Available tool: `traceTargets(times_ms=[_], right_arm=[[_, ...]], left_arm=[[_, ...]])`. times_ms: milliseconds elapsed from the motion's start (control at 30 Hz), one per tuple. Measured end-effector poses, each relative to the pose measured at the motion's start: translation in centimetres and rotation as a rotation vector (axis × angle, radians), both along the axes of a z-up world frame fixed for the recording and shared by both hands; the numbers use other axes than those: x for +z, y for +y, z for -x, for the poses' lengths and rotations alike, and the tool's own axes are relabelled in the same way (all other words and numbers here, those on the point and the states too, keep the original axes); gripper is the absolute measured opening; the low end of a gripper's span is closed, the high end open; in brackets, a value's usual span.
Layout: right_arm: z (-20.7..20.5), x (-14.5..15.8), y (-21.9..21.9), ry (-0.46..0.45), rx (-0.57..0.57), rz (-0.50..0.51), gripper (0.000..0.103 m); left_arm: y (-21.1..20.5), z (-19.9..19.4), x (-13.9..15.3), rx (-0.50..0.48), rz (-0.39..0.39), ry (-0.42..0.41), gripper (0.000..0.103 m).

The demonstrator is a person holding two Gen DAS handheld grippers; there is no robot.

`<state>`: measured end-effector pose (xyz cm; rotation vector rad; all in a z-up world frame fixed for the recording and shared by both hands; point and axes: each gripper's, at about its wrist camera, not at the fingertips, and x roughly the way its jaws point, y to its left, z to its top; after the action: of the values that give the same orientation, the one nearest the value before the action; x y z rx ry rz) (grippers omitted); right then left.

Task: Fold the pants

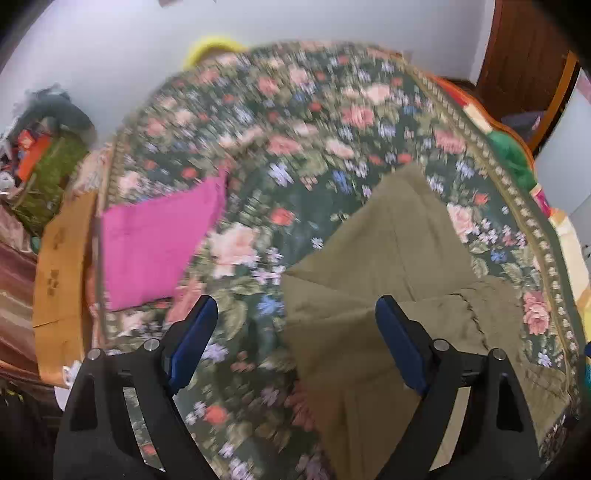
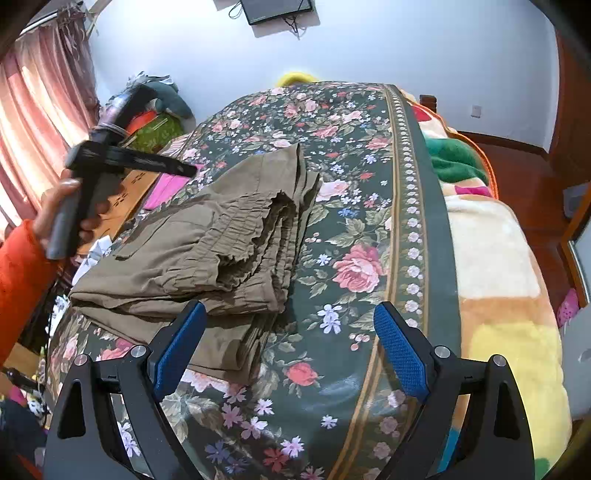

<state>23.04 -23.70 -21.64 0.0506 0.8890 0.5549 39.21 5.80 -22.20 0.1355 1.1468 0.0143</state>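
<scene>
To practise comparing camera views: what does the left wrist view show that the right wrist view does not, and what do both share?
Only the left wrist view shows the whole folded pink cloth lying left of the pants; the right view catches just a corner of it.

Only the right wrist view shows the person's left hand gripping the left gripper's handle, the wall screen and the pink curtain.

Both show the folded olive pants on the floral bedspread, and both grippers open and empty.

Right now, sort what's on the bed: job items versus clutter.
Job:
- pants, folded on the bedspread
- left gripper, open
- right gripper, open

Lying about:
- pink cloth
- cardboard box
- fleece blanket
</scene>
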Motion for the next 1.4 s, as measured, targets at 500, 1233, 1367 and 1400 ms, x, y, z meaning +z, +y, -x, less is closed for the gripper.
traceTargets(times_ms=[500, 1233, 1367, 1400], right_arm=[[0.6, 0.7, 0.0, -0.037, -0.024, 0.018, 0.09], [0.2, -2.2, 1.6, 0.06, 0.023, -0.027, 0.053], [-0.1, -3.1, 1.0, 0.116, 0.018, -0.075, 0.04], [0.0, -3.2, 0.9, 0.116, 0.016, -0.071, 0.036]], left_arm=[[0.4, 2.8, -5.7, -0.009, -0.176, 0.079, 0.103], [3.7, 17.8, -1.3, 0.109, 0.089, 0.023, 0.103], [4.6, 19.6, -0.9, 0.152, 0.021, -0.038, 0.103], [4.9, 19.8, -1.0, 0.158, 0.008, -0.043, 0.102]])
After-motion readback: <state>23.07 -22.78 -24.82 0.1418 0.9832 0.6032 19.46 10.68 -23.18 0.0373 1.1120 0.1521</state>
